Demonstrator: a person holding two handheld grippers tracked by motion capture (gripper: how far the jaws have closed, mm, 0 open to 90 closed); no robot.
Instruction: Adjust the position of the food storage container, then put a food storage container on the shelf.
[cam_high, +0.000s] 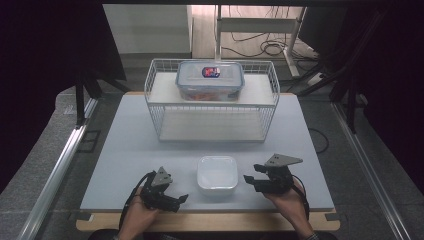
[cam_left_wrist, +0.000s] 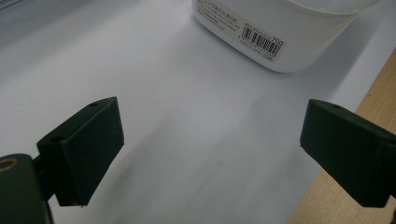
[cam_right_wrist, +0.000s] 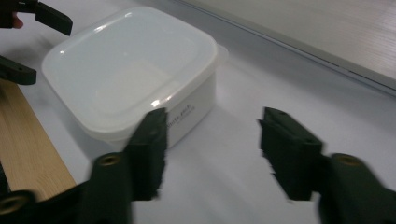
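Item: square white plastic container with a translucent white lid (cam_high: 217, 173), lid on, standing on the pale grey desk (cam_high: 130, 150) close to the desk's near edge. It sits between the two tools, just beside each and touching neither. In the left gripper view its barcode label (cam_left_wrist: 261, 44) faces the tool.

Left tool (cam_high: 181, 200): jaws spread wide, nothing between them, bare desk surface beneath. The container lies ahead of its tips and slightly to one side. In the left gripper view the light wooden border (cam_left_wrist: 355, 196) of the desk runs close beside one jaw, so room on that side is short.

Right tool (cam_high: 249, 181): jaws parted, nothing held; blurred in its own view. The container stands just ahead of and beside one jaw, a corner close to that fingertip (cam_right_wrist: 152, 135). Ahead of the other jaw the desk is open. The left tool's jaw tips show beyond the container in the right gripper view.

Beyond both tools: white wire basket rack (cam_high: 212, 100) across the far half of the desk, well apart from the container. On the white board that forms its upper level rests a clear rectangular lidded plastic box (cam_high: 210, 80) with a blue and red label. An open band of desk lies between the rack's front edge and the container; more open surface spreads outward from each tool toward the desk's side edges.
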